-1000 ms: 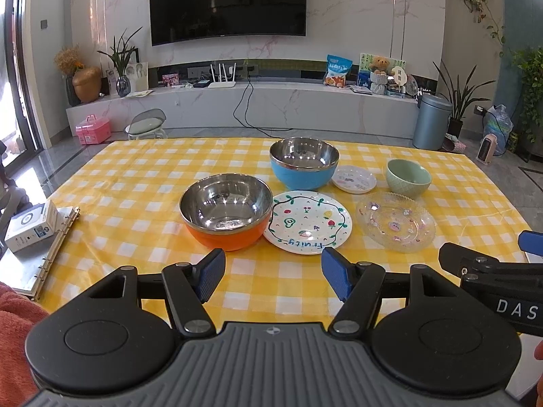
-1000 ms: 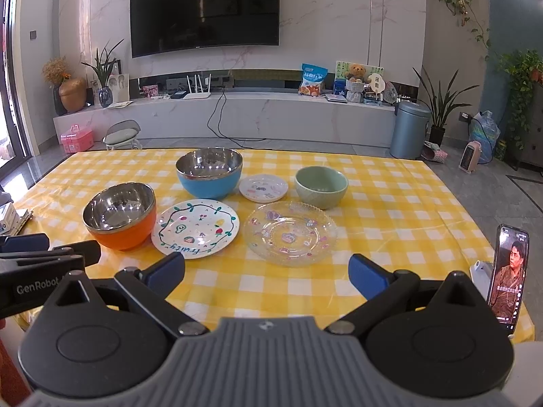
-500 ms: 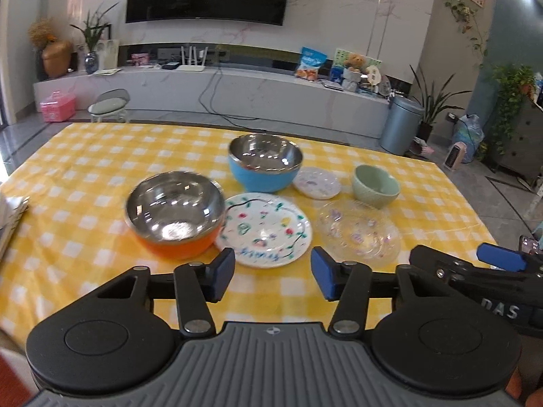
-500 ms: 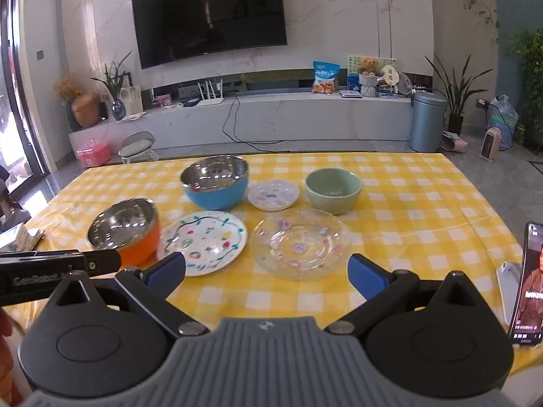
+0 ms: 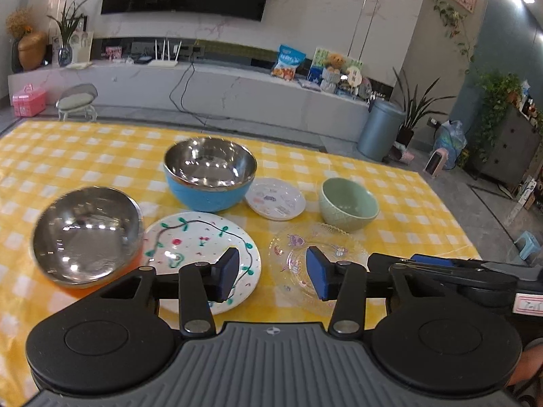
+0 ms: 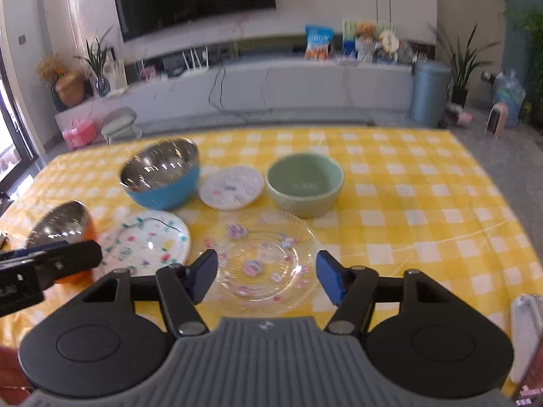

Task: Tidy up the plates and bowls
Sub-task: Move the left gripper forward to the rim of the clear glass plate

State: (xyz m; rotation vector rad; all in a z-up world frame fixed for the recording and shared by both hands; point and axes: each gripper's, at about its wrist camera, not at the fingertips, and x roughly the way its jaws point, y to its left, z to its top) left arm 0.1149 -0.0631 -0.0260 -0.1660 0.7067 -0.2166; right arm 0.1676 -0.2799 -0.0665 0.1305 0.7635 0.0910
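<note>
Both tools (image 5: 271, 273) (image 6: 266, 276) nearer round glass plate (image 6: 268, 264)

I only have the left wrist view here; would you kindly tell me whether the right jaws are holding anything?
Observer: No. The right gripper is open; its jaws have just been closing, with nothing between them.
Operator: Thank you. Which dish lies straight ahead of it?
Observer: The glass plate shows through the gap between the jaws, with the green bowl beyond it.
Operator: Is anything on the table further right, outside my frame?
Observer: Yes, a white object lies at the table's near right edge, too cropped to identify.
</note>
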